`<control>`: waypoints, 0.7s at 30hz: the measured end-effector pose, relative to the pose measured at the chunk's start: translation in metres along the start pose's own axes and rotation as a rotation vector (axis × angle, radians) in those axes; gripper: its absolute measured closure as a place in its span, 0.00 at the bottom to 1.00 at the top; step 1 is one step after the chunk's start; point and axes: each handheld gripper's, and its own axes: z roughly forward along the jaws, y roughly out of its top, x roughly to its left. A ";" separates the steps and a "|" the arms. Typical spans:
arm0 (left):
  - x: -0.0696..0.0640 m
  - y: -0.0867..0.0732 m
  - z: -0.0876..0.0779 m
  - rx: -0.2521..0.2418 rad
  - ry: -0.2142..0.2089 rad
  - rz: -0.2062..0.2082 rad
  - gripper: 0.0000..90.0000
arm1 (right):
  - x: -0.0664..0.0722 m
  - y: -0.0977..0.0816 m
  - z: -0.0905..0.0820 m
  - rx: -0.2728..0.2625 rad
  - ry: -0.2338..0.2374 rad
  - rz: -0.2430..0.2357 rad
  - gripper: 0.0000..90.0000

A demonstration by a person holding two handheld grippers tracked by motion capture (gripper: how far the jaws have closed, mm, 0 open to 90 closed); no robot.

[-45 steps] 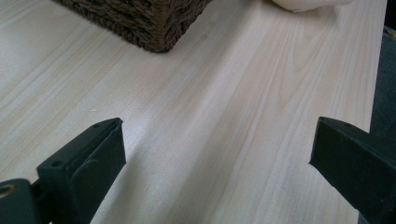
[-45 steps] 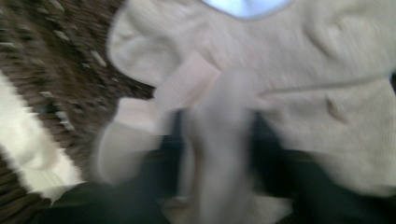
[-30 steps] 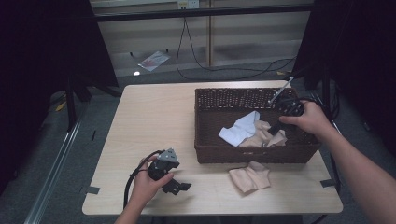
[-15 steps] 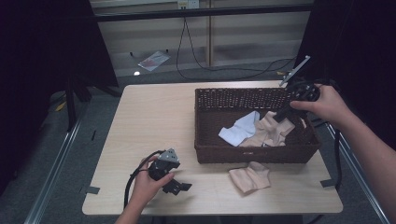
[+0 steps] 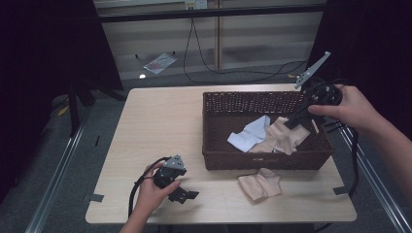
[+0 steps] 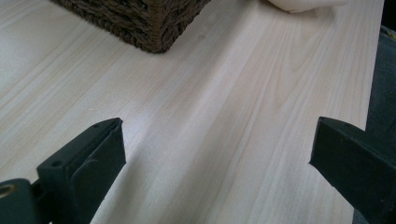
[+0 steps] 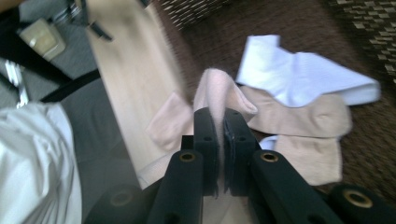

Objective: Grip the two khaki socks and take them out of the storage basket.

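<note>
The right gripper (image 5: pixel 295 120) pinches a soft beige sock (image 5: pixel 284 136) over the brown woven basket (image 5: pixel 262 158). Lift it clear of the rim. The left gripper (image 5: pixel 187 195) rests wide open.

The basket (image 5: pixel 265 158) is rough, dark woven wicker. The socks, a beige sock (image 7: pixel 219 93) and a white sock (image 7: pixel 299 74), are soft matt knit cloth. The table (image 6: pixel 224 130) is pale, smooth matt wood, and the gripper fingers (image 7: pixel 205 135) are matt black plastic.

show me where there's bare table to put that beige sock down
Free: the table's left half, bordered by the basket and left gripper. Crowded: the front strip, where another beige sock lies. The right gripper pinches the lifted sock.
</note>
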 end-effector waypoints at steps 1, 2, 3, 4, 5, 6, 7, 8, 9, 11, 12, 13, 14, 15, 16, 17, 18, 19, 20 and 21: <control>0.001 -0.001 -0.001 -0.002 -0.003 0.000 0.03 | 0.006 0.000 0.004 0.008 0.009 -0.022 0.96; 0.001 -0.001 -0.001 -0.002 -0.003 0.000 0.03 | 0.010 -0.001 0.006 0.002 0.022 -0.035 0.96; 0.001 0.000 -0.001 -0.003 -0.002 -0.001 0.03 | 0.013 -0.002 0.009 0.005 0.035 -0.046 0.96; 0.001 0.000 -0.001 -0.003 -0.002 -0.001 0.03 | 0.016 -0.002 0.012 0.009 0.031 -0.057 0.96; 0.001 -0.001 -0.001 -0.004 0.000 -0.003 0.03 | 0.019 -0.004 0.017 0.008 0.033 -0.070 0.96; 0.001 -0.001 -0.001 -0.004 0.000 -0.003 0.03 | 0.021 -0.005 0.019 0.009 0.043 -0.076 0.96; 0.001 -0.001 -0.001 -0.002 -0.006 0.002 0.03 | 0.024 -0.006 0.023 0.013 0.039 -0.081 0.96; 0.001 -0.001 -0.001 -0.002 -0.006 0.002 0.03 | 0.024 -0.006 0.023 0.013 0.039 -0.081 0.96; 0.001 -0.001 0.000 -0.010 -0.011 -0.001 0.03 | 0.028 -0.010 0.032 0.025 0.039 -0.095 0.96; 0.001 0.000 -0.001 0.009 0.001 0.012 0.03 | 0.029 -0.012 0.037 0.027 0.035 -0.101 0.96; 0.001 0.000 -0.001 0.007 0.002 0.007 0.03 | 0.030 -0.015 0.043 0.036 0.026 -0.103 0.96; 0.001 0.000 0.000 0.008 0.000 0.006 0.03 | 0.030 -0.016 0.048 0.036 0.024 -0.095 0.96; 0.001 0.000 0.000 0.008 -0.001 0.007 0.03 | 0.030 -0.019 0.055 0.044 0.021 -0.100 0.96; 0.001 0.000 0.000 0.003 -0.004 0.008 0.03 | 0.031 -0.020 0.059 0.047 0.025 -0.103 0.96; 0.001 0.000 -0.001 0.005 -0.003 0.007 0.03 | 0.032 -0.022 0.063 0.049 0.021 -0.106 0.96; 0.001 0.000 -0.001 0.006 0.003 0.006 0.03 | 0.032 -0.024 0.068 0.053 0.026 -0.109 0.95; 0.001 0.000 -0.001 0.006 0.003 0.006 0.03 | 0.032 -0.024 0.068 0.053 0.026 -0.109 0.95; 0.001 0.000 -0.001 0.006 0.003 0.004 0.03 | 0.034 -0.026 0.076 0.065 0.029 -0.112 0.93; 0.001 0.000 -0.001 0.007 0.000 0.007 0.03 | 0.034 -0.028 0.080 0.066 0.034 -0.110 0.88; 0.001 0.000 -0.001 0.008 -0.003 0.009 0.03 | 0.035 -0.029 0.084 0.061 0.039 -0.104 0.78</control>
